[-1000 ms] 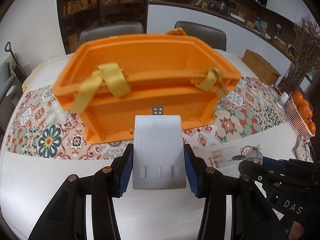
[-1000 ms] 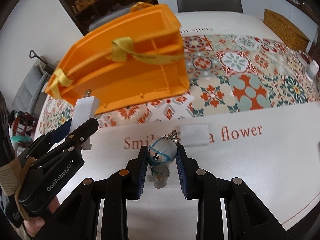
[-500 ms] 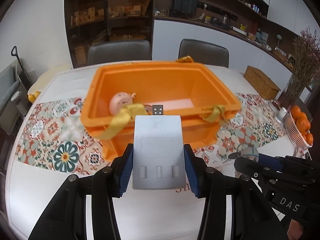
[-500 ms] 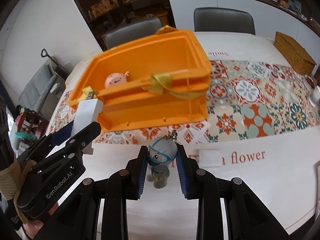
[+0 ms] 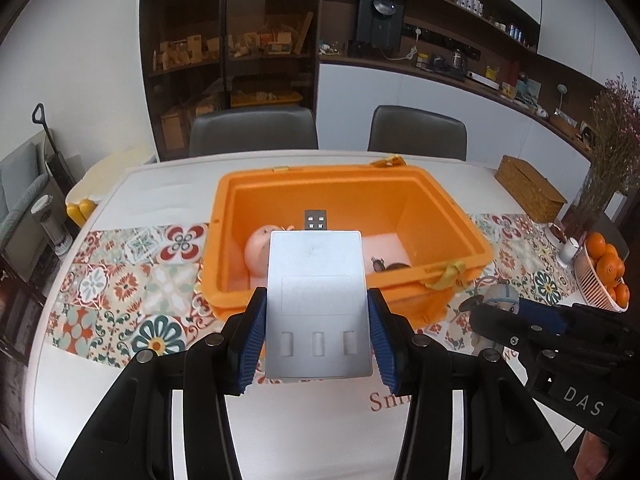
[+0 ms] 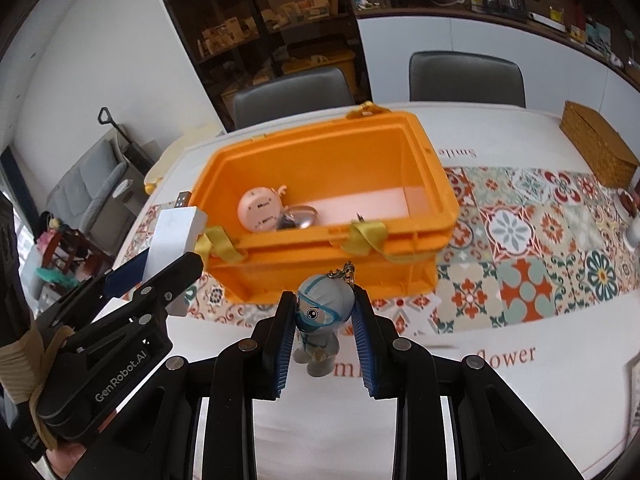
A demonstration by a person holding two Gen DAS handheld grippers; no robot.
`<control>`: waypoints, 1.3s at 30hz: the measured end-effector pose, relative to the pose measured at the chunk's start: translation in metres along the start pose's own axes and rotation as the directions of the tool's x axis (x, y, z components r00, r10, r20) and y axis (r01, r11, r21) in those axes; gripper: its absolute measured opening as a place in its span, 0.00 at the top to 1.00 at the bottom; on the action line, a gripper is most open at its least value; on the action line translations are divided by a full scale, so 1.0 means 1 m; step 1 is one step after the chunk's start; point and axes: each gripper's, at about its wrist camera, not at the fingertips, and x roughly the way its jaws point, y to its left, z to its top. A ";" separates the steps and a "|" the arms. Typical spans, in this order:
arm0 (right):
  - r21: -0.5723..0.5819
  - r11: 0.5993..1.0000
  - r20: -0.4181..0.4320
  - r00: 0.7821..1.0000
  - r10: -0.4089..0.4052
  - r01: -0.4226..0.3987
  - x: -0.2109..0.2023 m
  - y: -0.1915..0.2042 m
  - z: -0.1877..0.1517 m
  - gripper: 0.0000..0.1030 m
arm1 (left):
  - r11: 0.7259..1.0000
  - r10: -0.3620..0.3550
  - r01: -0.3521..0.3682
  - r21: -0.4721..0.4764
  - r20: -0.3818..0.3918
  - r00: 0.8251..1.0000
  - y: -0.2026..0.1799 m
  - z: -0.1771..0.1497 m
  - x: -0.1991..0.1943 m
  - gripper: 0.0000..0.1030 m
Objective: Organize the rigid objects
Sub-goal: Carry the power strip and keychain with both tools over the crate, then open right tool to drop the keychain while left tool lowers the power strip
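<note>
- Since a second ago, both loads lifted higher above the table [image 5: 120, 392]; orange bin [image 5: 448, 216] now seen from above, open interior showing.
- Left gripper [image 5: 318, 338] clenched on grey flat device [image 5: 318, 300], held by its long edges, connector end forward, over the bin's near wall.
- Right gripper [image 6: 325, 330] clenched on figure keychain [image 6: 323, 312] at the head, short of the bin.
- Both likely light and rigid; smooth device casing may slip.
- Pink round toy [image 6: 258, 209] and metal piece [image 6: 300, 218] already inside.
</note>
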 end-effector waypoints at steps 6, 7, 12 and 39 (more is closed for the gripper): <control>-0.027 1.000 0.023 1.000 0.012 -0.012 0.001 0.008 0.015 0.72 | 1.000 0.000 0.000 -0.008 0.016 1.000 0.007 0.012 0.001 0.54; -0.032 0.999 0.027 1.000 0.014 -0.013 0.002 0.009 0.017 0.72 | 1.000 0.005 -0.005 -0.008 0.017 1.000 0.008 0.014 0.002 0.54; -0.048 0.999 0.036 0.999 0.025 -0.023 0.006 0.016 0.030 0.72 | 1.000 0.007 -0.007 -0.011 0.011 1.000 0.011 0.025 0.007 0.54; -0.067 0.996 0.008 0.998 0.055 -0.055 0.059 0.021 0.092 0.72 | 1.000 0.029 -0.028 0.012 -0.084 0.996 0.023 0.071 0.065 0.54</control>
